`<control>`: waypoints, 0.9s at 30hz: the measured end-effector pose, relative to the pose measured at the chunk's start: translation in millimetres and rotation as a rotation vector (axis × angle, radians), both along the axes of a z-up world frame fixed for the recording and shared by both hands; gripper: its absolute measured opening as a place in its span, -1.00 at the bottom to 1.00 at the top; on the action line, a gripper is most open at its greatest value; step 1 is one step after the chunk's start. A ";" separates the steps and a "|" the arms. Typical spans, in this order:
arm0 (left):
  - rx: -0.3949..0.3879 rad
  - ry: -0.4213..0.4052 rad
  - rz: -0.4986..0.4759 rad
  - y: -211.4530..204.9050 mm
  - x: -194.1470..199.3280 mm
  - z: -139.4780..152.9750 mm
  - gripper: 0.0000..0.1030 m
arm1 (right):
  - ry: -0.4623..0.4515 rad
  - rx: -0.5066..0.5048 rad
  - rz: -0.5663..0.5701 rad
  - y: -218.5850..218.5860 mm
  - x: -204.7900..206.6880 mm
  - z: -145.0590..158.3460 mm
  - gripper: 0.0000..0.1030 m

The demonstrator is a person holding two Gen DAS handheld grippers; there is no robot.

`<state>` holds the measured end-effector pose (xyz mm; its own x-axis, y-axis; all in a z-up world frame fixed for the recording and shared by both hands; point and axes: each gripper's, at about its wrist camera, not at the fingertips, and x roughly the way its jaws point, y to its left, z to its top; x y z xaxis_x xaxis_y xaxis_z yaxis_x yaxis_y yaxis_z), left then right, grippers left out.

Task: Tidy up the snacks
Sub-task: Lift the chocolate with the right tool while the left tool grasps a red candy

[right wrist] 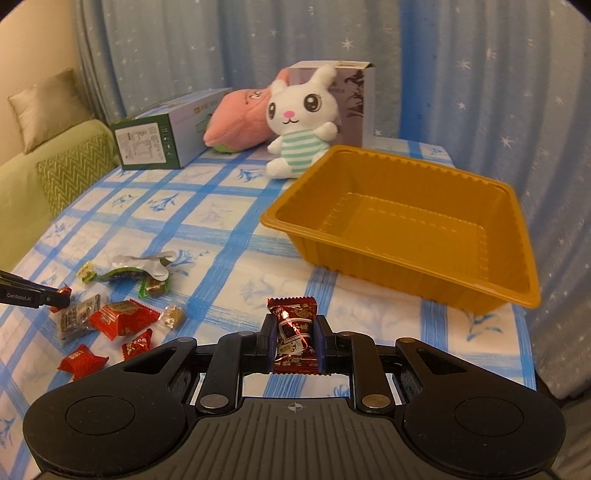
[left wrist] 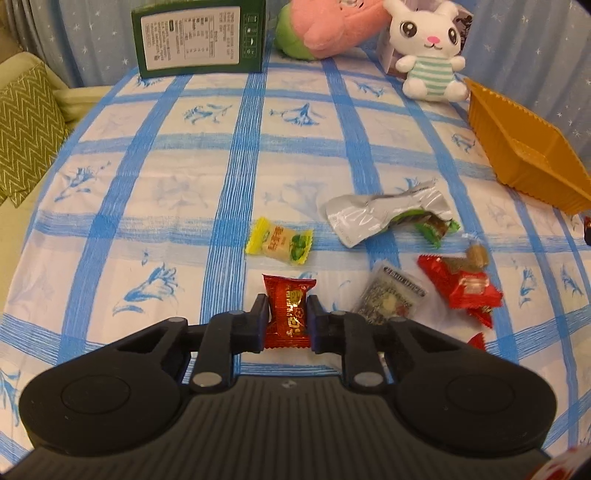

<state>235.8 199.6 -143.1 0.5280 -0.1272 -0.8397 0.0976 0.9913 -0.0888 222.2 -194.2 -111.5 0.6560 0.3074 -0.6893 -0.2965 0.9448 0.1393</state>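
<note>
small wrapped snacks lie scattered near the front edge of a table covered in a blue-and-white checked cloth (left wrist: pixel 207 177), two of them already gripped. the left gripper (left wrist: pixel 287 312) is closed on a red foil-wrapped candy (left wrist: pixel 288 310), its pads pinching the packet's waist low over the cloth. the right gripper (right wrist: pixel 293 334) clamps a dark red foil candy (right wrist: pixel 293 332), held clear of the cloth. an empty amber plastic tray (right wrist: pixel 480 184) with ribbed walls sits toward the table's right edge, just beyond that gripper. loose on the cloth remain a yellow-and-green wrapped sweet (left wrist: pixel 279 242), a torn silver pouch (left wrist: pixel 369 216), a green-wrapped piece (left wrist: pixel 436 229) just beside the pouch, a grey speckled sachet (left wrist: pixel 391 299) and a larger red packet (left wrist: pixel 465 286). along the far edge stand a green carton (left wrist: pixel 201 37), a pink-and-green plush (left wrist: pixel 317 29), a white plush rabbit in a striped shirt (left wrist: pixel 430 48) and a grey box (right wrist: pixel 354 99) behind it.
</note>
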 end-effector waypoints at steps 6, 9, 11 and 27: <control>-0.027 -0.063 -0.048 -23.7 -2.9 35.5 -0.63 | 0.017 0.037 -0.048 -16.1 -5.0 8.5 -0.59; -0.050 -0.092 -0.090 -46.0 -1.9 51.7 -0.63 | 0.024 0.052 -0.069 -24.9 -4.5 13.4 -0.59; -0.071 -0.111 -0.125 -64.4 0.0 61.0 -0.63 | 0.031 0.066 -0.084 -33.1 -1.8 17.0 -0.59; -0.137 -0.178 -0.348 -239.7 63.9 99.5 -0.62 | -0.013 0.148 -0.170 -109.5 37.9 47.3 -0.59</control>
<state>299.7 -40.2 -43.6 0.5694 -0.4281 -0.7018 0.4504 0.8766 -0.1693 260.2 -303.7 -64.2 0.7155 0.2886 -0.6362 -0.1373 0.9510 0.2770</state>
